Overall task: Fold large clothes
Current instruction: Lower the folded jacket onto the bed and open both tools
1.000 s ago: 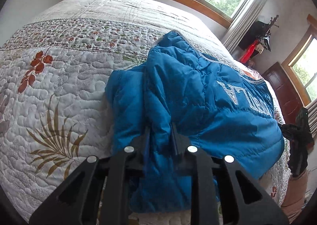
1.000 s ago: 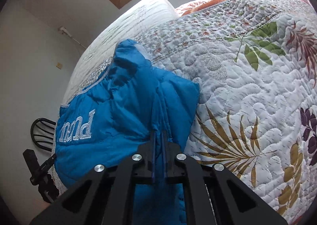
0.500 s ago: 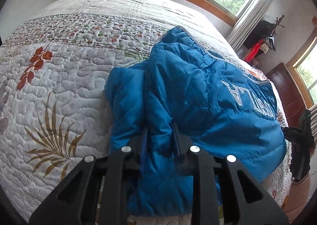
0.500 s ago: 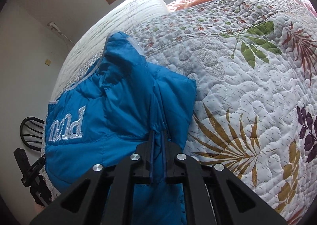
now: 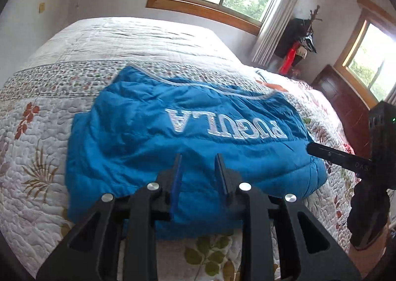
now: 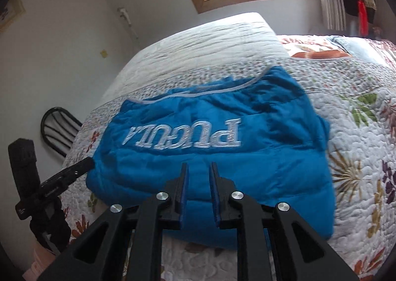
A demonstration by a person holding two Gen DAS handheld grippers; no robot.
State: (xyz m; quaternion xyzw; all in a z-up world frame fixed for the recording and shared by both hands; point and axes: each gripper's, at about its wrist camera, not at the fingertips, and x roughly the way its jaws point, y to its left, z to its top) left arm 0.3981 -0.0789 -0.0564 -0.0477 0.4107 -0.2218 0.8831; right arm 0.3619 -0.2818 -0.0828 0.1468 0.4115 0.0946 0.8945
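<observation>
Now the blue puffer jacket (image 5: 188, 132) lies folded into a broad block on the quilted bed (image 5: 74, 58), near the bed's front edge, its white lettering facing up and reading upside down from both wrist views. Its grey-trimmed edge runs along the far side, and the sleeves seem tucked under or inside the fold, though that cannot be told for sure.

Both sets of tongs are released. The left tongs (image 5: 199, 157) stand with a clear gap between the jaws and no cloth in it; those jaws have just been opening, and they hover above the near edge of the jacket. The right tongs (image 6: 199, 167) likewise show an empty gap, their jaws having just been opening, and sit above the same near edge. In the left view the right tongs' fingers reach in from the right, close by the jacket's right end.

By my judgement a fold has just been laid down and let go, so the step in hand is the release. The next move probably calls for a fresh grasp at one short end of the block, with both tongs pinching all layers together, to bring it across for a further halving, or else a smoothing pass if this fold is the last.
</observation>
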